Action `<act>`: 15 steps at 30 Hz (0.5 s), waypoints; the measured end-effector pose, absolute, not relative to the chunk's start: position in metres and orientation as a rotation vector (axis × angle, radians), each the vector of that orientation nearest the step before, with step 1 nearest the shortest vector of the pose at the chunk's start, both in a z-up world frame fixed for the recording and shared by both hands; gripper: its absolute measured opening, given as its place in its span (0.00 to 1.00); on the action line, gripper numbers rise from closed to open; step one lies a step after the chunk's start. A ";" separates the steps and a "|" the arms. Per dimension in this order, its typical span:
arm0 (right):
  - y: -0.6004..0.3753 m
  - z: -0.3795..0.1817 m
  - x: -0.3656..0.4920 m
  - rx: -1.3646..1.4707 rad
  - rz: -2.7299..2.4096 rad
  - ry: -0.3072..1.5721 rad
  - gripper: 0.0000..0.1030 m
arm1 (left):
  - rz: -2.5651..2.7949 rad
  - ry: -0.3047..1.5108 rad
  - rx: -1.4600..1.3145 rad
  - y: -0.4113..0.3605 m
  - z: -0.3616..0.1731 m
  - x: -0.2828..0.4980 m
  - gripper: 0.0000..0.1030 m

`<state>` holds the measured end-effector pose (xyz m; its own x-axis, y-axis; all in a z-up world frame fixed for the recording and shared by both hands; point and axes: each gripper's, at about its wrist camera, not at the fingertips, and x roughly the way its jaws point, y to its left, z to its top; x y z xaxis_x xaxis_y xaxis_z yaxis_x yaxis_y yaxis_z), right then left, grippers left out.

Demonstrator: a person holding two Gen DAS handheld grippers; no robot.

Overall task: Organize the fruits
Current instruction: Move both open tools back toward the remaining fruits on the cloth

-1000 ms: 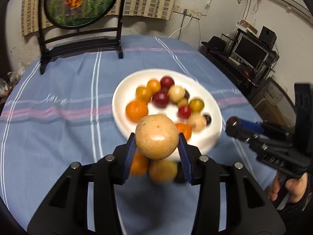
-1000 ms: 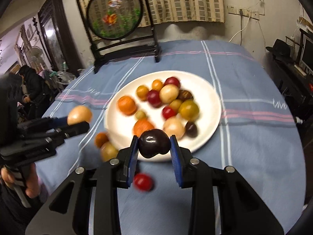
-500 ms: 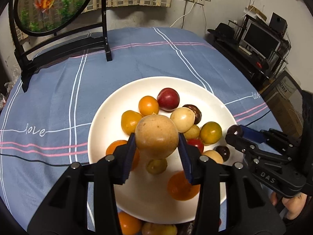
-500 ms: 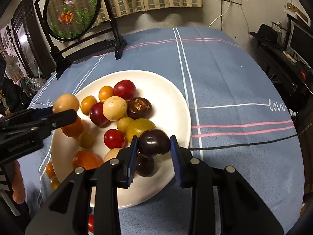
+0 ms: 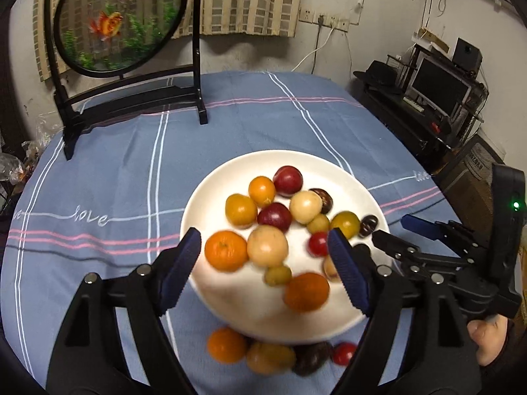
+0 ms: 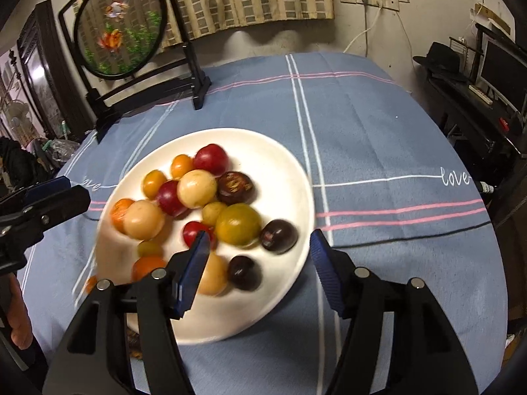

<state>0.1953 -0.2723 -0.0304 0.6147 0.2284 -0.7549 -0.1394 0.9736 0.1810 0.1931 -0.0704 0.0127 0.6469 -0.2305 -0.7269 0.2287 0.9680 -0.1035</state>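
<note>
A white plate [image 5: 210, 204] [image 6: 280, 164] on the blue tablecloth holds several small fruits. My left gripper [image 5: 265, 265] is open and empty above the plate's near side; a tan round fruit [image 5: 267, 245] lies on the plate between its jaws, beside an orange [image 5: 226, 250]. My right gripper [image 6: 258, 270] is open and empty over the plate's near right rim; a dark purple fruit [image 6: 279, 235] lies just beyond it. Several fruits lie on the cloth in front of the plate: an orange [image 5: 226, 344], a yellow one [image 5: 270, 358], a dark one [image 5: 311, 357], a red one [image 5: 343, 353].
A black stand with a round goldfish panel [image 5: 115, 23] [image 6: 120, 23] stands at the table's far left. The right gripper shows at the right of the left wrist view [image 5: 428, 250]. A desk with a monitor [image 5: 438, 85] lies beyond the table's right edge.
Both grippers have opened. The tan fruit left the left gripper and the dark purple fruit left the right gripper; both now lie on the plate. Both grippers drew back slightly.
</note>
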 end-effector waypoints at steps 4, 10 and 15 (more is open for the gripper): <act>-0.265 -0.023 0.161 0.130 0.244 0.864 0.62 | -0.263 0.794 -0.034 -0.064 0.020 0.160 0.79; -0.255 -0.027 0.104 0.164 0.290 0.870 0.62 | -0.289 0.781 -0.040 -0.068 0.017 0.117 0.79; -0.241 -0.035 0.069 0.093 0.300 0.893 0.78 | -0.293 0.761 -0.060 -0.047 0.005 0.076 0.80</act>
<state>0.0686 -0.2405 -0.0346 0.5885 0.2954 -0.7526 -0.2184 0.9543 0.2038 0.0762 -0.0467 0.0047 0.6854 -0.2830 -0.6710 0.2402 0.9577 -0.1586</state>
